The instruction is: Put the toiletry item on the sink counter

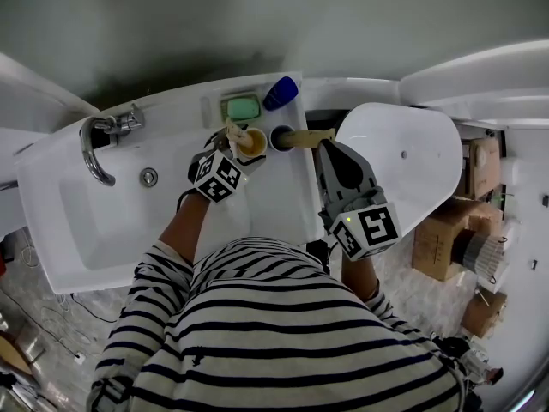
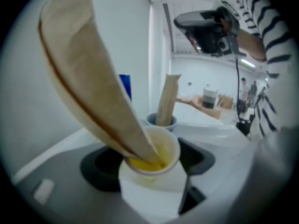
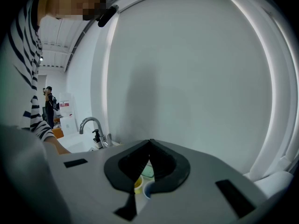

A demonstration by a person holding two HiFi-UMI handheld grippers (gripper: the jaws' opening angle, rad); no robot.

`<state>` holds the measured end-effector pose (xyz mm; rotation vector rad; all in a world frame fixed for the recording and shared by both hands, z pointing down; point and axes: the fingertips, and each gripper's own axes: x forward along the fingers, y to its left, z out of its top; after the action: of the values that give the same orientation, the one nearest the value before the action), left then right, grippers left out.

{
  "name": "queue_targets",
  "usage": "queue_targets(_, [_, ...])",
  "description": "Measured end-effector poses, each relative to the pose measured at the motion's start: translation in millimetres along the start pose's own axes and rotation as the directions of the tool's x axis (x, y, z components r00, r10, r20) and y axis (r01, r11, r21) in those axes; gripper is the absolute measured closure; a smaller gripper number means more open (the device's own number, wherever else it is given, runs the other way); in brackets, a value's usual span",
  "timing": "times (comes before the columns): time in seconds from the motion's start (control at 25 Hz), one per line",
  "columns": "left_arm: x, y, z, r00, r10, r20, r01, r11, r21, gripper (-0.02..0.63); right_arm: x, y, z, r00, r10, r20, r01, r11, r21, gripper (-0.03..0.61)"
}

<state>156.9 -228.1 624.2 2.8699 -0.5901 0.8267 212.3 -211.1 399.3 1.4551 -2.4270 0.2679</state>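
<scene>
Gripping a white cup (image 2: pixel 149 192) with a tan tube (image 2: pixel 88 78) inside, the left hand-held gripper (image 2: pixel 152 167) sits near the closed, empty right hand-held gripper (image 3: pixel 149 146)

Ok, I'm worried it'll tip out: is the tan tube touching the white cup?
Touching. The left gripper view shows the tan tube standing in the white cup, its lower end against the yellow inside and its side on the rim.

Head view down on sink counter (image 1: pixel 279 209), gripper views low across it, sharing yellow cup (image 1: pixel 256 142), left nearest.
</scene>
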Motion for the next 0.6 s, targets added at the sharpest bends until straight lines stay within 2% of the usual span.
queue_targets(0.6, [5.1, 0.2, -2.3, 0.999, 0.012, 0.034, -0.011, 0.999, -0.033, 0.238, -3.3, -2.1, -3.1, 1.0, -0.006, -0.009, 0.006, 1.0, -0.001, 0.569])
